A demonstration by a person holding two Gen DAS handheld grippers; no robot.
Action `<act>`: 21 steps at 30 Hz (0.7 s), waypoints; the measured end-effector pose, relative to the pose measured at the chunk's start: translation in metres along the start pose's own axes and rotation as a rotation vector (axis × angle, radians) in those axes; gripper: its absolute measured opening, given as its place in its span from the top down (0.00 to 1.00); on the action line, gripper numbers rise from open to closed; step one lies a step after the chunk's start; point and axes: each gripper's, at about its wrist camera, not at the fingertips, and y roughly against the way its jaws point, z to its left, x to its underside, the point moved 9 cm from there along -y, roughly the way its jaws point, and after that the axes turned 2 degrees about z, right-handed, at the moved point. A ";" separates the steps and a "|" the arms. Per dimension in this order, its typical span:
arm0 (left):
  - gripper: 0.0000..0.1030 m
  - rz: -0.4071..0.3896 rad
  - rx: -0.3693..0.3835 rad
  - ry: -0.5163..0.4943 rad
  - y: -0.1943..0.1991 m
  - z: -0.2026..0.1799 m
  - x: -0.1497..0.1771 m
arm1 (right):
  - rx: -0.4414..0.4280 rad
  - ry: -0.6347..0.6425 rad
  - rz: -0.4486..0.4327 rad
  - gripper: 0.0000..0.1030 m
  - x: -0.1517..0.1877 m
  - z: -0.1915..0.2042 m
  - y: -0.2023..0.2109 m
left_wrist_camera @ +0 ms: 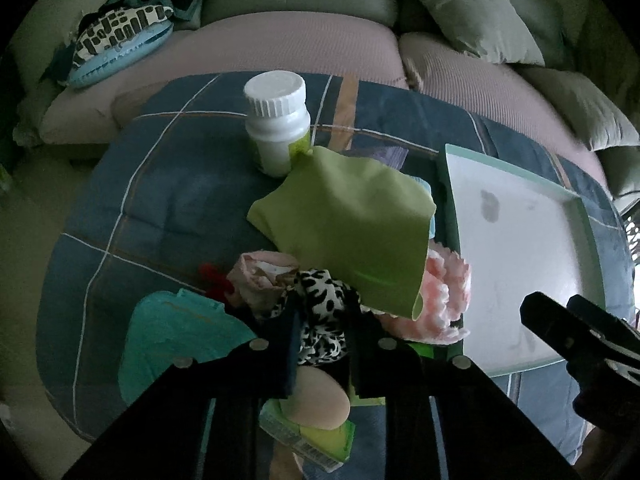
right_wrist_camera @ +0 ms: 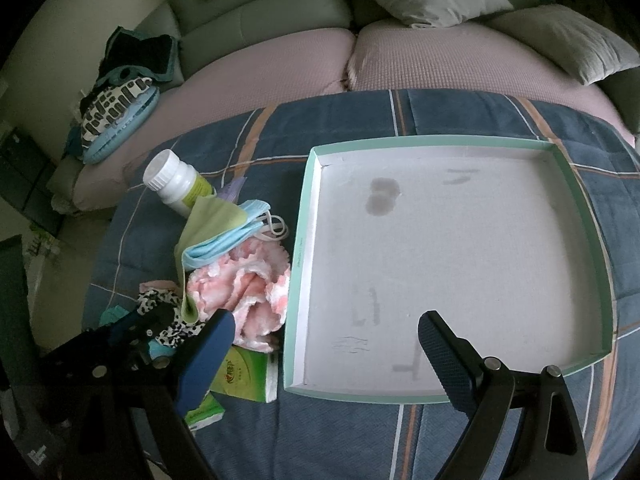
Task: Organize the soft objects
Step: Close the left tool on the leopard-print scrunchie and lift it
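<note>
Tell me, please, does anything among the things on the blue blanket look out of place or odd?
Yes. A hard white pill bottle stands upright among the soft things, at the far edge of the pile, behind the green cloth. The tray holds nothing, but its white floor has grey stains.

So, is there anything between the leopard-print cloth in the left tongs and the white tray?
Yes. The pink fluffy cloth lies between the leopard-print cloth and the tray, touching its left wall. The green cloth overlaps both.
</note>
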 end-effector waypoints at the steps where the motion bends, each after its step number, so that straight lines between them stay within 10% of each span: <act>1: 0.80 -0.003 0.002 0.002 0.001 0.000 0.000 | -0.001 0.002 0.001 0.08 0.000 -0.001 0.000; 21: 0.81 -0.215 0.090 0.101 0.065 0.024 -0.027 | -0.063 0.031 -0.044 0.08 -0.008 0.015 0.008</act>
